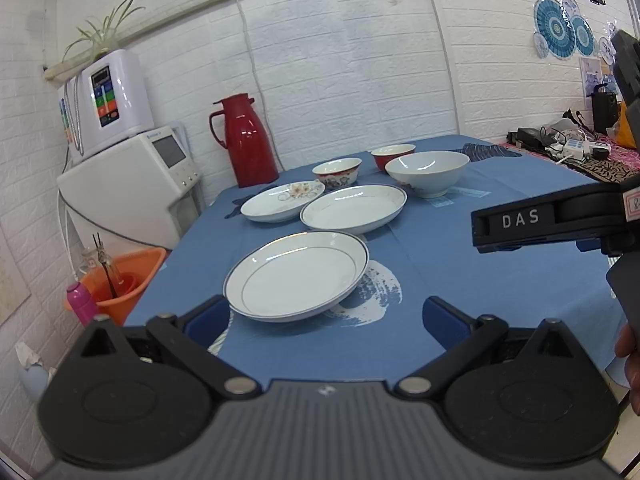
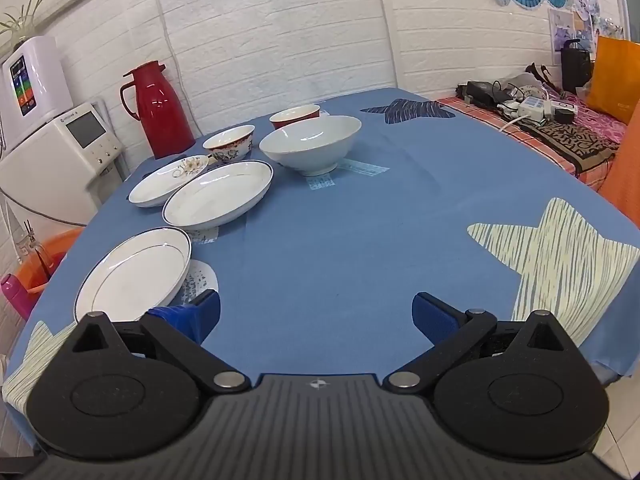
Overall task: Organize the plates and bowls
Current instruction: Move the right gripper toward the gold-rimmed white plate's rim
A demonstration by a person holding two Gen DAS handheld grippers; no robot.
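Three white plates lie on the blue tablecloth (image 1: 460, 264): a near plate (image 1: 297, 276) (image 2: 134, 274), a middle plate (image 1: 354, 208) (image 2: 218, 194) and a flowered plate (image 1: 282, 202) (image 2: 168, 180) partly under it. Behind them stand a patterned bowl (image 1: 337, 173) (image 2: 229, 143), a red bowl (image 1: 393, 156) (image 2: 295, 116) and a large white bowl (image 1: 427, 173) (image 2: 310, 144). My left gripper (image 1: 326, 316) is open just before the near plate, nothing between its fingers. My right gripper (image 2: 316, 316) is open over bare cloth, right of that plate; its body (image 1: 560, 218) shows in the left wrist view.
A red thermos jug (image 1: 242, 140) (image 2: 160, 110) stands at the table's back left corner. White appliances (image 1: 128, 184) and an orange basin (image 1: 120, 280) sit left of the table. Cables and clutter (image 2: 528, 104) lie on a patterned cloth at the right.
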